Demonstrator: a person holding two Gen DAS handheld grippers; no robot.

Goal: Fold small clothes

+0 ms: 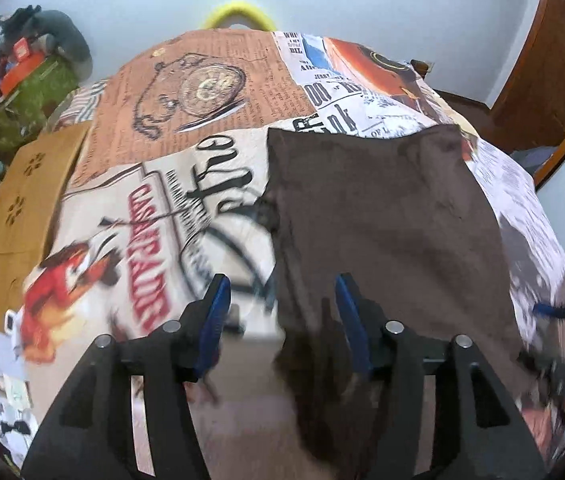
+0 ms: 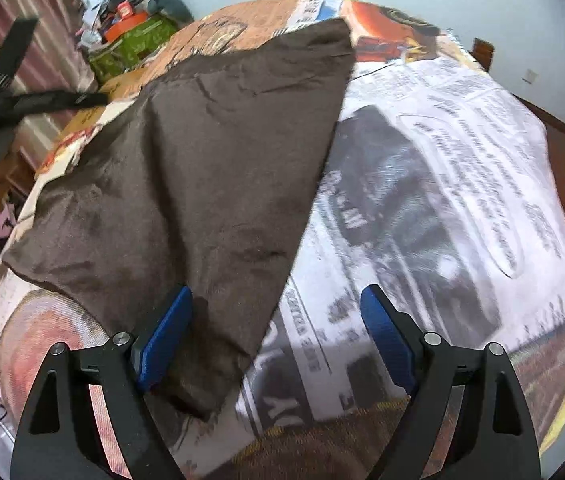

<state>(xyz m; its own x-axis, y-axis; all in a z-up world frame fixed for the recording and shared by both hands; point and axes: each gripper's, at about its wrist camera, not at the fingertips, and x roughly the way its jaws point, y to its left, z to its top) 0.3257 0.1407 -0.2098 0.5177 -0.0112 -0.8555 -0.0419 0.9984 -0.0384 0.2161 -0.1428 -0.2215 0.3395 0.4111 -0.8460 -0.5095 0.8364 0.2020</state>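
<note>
A dark brown cloth lies spread flat on a table covered with a newspaper-print cloth. My left gripper is open, its blue pads straddling the brown cloth's near left edge, nothing held. In the right wrist view the brown cloth runs from far centre to near left. My right gripper is open over its near right edge, the left pad above the cloth, the right pad above the table cover. The left gripper shows blurred at the far left.
A cardboard box sits at the table's left edge. A cluttered green box stands beyond it, also seen in the right wrist view. A yellow object peeks over the far edge. A wooden door is at right.
</note>
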